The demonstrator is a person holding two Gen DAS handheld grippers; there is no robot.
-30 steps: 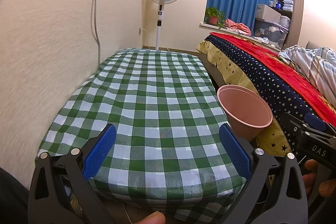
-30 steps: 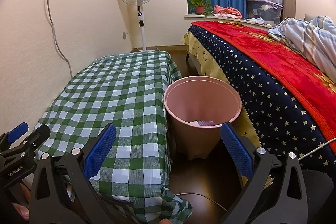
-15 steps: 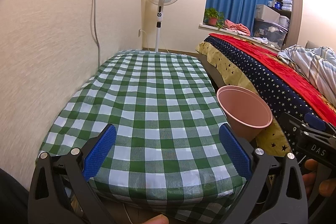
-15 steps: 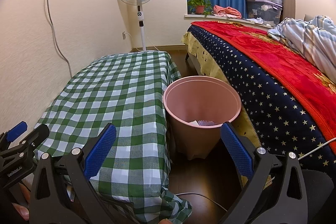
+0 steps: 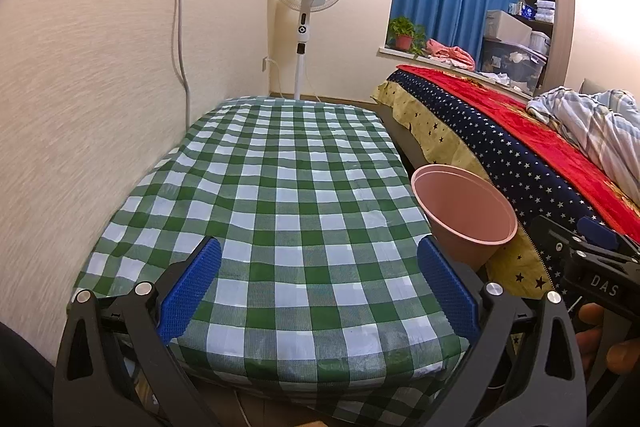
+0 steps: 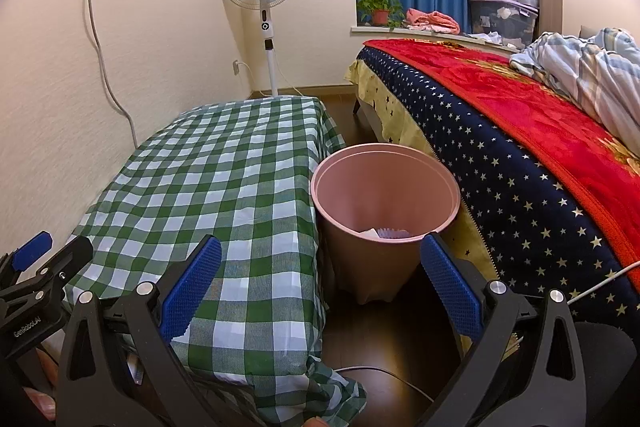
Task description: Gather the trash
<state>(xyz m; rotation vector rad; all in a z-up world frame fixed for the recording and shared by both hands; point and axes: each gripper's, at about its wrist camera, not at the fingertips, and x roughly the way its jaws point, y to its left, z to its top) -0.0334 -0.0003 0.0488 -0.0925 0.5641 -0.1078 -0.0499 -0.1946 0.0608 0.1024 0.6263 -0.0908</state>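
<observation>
A left gripper [image 5: 318, 289] hangs with its blue pads spread wide and empty over the near end of a table [image 5: 288, 187] draped in green-and-white check. To its right, a pink bin [image 6: 384, 203] stands on the floor, wedged between the table and a star-patterned bed [image 6: 520, 163]. Crumpled white trash [image 6: 386, 233] lies at the bin's bottom, just ahead of the right gripper [image 6: 320, 291], whose fingers likewise gape apart, holding nothing.
</observation>
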